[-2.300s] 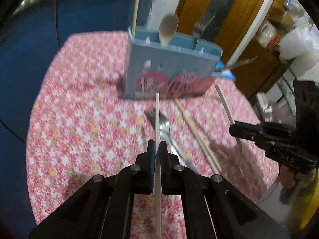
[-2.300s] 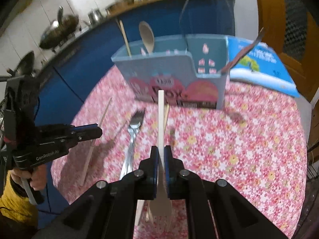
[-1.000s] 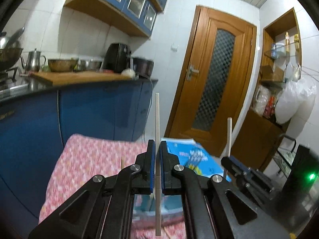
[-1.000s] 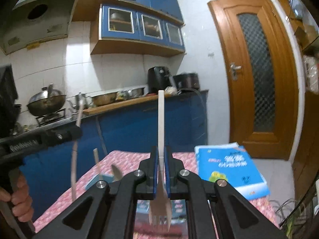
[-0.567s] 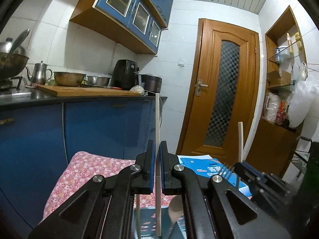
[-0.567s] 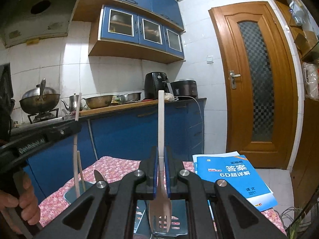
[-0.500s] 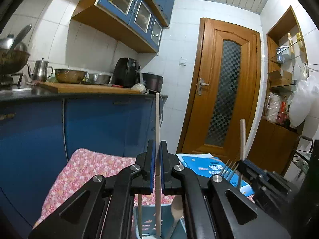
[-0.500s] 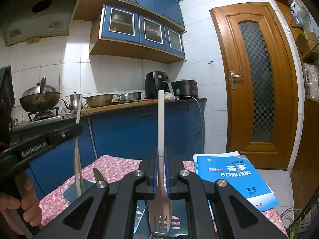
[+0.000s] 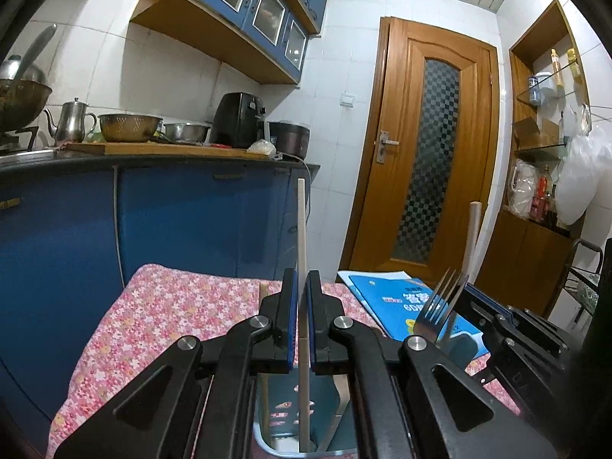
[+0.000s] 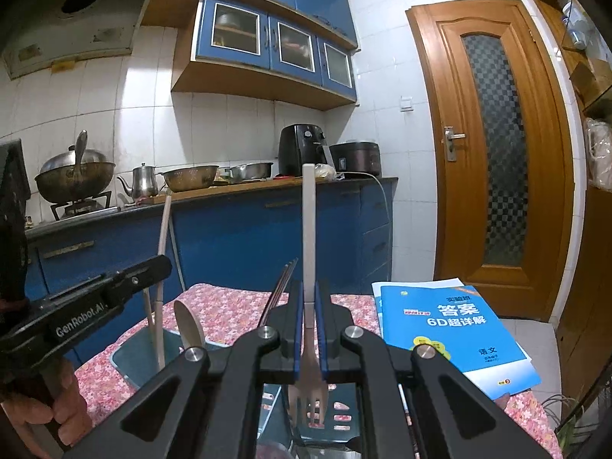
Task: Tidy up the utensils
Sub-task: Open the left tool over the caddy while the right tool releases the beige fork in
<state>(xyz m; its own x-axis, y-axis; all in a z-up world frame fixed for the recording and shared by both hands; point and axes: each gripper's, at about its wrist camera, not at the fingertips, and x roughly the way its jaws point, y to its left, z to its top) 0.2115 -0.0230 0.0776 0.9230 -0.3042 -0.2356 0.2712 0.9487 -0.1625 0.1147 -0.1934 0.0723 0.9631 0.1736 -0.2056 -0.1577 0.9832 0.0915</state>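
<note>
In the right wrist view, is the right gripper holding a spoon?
No, the right gripper is clamped on a pale fork, prongs pointing down.

The table point(image 9: 160, 317), under a pink floral cloth, carries a blue utensil holder point(image 10: 134, 359) and a blue booklet point(image 10: 455, 329).

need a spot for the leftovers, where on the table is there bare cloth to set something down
Bare floral cloth lies left of the utensil holder, running to the table's far edge by the blue cabinets. A narrower strip shows between the holder and the blue booklet. The booklet fills the right far corner. The holder is crowded: a spoon, a metal fork and both claws' utensils above it.
</note>
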